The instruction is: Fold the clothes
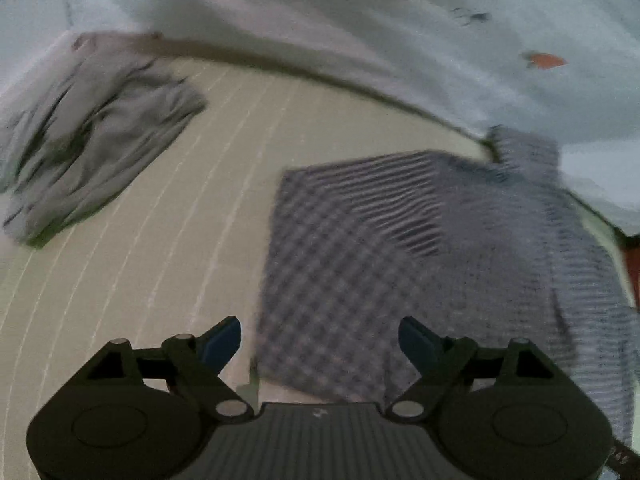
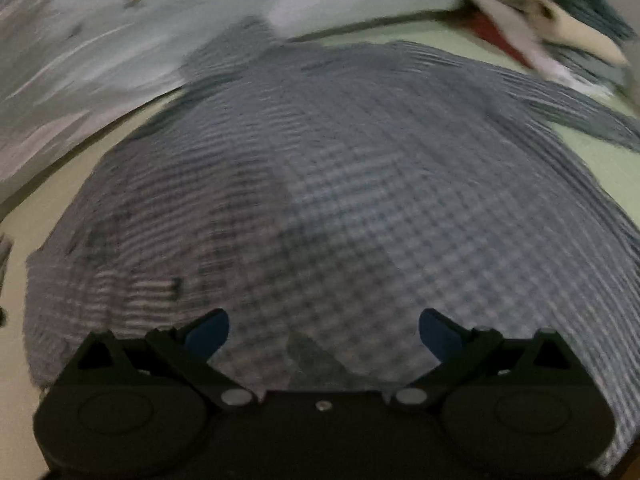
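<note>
My left gripper (image 1: 320, 346) stood with its jaws spread wide and nothing between them, its blue pads (image 1: 222, 344) clear of the cloth, above the near left corner of the checked shirt (image 1: 380, 264). My right gripper (image 2: 324, 334) was likewise released, jaws apart and empty, hanging over the middle of the same shirt (image 2: 320, 200), which filled most of that view.

The shirt lay spread on the pale striped bedcover (image 1: 180, 240), and one panel already seemed turned over onto the body, with a sleeve (image 2: 580, 116) trailing off toward the far right. I judged I was between folds, with both hands free and no edge picked up yet.

Well apart to the left lay a grey garment (image 1: 92, 140), rumpled and not folded neatly as far as the blur let me tell. A white quilt (image 1: 400, 32) bordered the far side.

The next move, I reckoned, called for pinching the near hem at two corners and carrying it across evenly, so the checked cloth would not drag or bunch.
</note>
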Demonstrator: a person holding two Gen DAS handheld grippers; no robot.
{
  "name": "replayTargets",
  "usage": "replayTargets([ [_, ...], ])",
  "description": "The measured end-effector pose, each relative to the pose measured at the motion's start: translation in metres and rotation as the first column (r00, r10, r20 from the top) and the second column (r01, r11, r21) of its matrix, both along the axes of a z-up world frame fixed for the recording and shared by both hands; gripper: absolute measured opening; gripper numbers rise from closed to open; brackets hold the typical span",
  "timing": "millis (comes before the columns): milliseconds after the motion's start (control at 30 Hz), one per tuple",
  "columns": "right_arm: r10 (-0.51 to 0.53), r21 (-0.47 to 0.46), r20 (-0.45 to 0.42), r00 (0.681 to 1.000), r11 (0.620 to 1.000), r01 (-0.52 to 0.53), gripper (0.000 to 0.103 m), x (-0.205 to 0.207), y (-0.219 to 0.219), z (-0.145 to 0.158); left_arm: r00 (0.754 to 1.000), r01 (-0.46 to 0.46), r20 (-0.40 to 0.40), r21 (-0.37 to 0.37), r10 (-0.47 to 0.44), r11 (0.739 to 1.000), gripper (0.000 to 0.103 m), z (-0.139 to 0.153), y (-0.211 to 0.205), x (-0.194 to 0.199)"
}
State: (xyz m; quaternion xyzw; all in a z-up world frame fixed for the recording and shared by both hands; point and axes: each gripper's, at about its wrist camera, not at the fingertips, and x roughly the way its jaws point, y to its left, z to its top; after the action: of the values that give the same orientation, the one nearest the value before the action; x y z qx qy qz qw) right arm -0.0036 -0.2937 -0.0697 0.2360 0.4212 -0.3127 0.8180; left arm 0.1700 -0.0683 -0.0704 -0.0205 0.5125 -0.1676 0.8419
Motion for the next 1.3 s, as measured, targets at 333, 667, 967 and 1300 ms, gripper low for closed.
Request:
replayTargets([
  [333,0.131,0.016,0.073,0.989,0.991,-0.132,0.08,0.055,0.043,-0.009,0.998,0.055,0.018,0.072,-0.056,0.996,0.088,-0.025,0.016,0.005],
  [667,0.227,0.054,0.051,0.973,0.972,-0.23,0.062,0.073,0.06,-0.033,0.998,0.054,-0.014,0.098,-0.053,0.994,0.088,-0.042,0.015,0.009],
  [967,0.3,0.022,0.056,0.952,0.953,-0.302,0.012,0.077,0.062,-0.034,0.997,0.081,-0.03,0.148,-0.077,0.986,0.09,-0.052,-0.002,0.001],
  [1300,0.304,0.061,0.136,0.943,0.947,-0.314,0.001,0.062,0.037,-0.02,0.991,0.13,-0.043,0.189,-0.124,0.973,0.09,-0.054,-0.035,-0.006],
])
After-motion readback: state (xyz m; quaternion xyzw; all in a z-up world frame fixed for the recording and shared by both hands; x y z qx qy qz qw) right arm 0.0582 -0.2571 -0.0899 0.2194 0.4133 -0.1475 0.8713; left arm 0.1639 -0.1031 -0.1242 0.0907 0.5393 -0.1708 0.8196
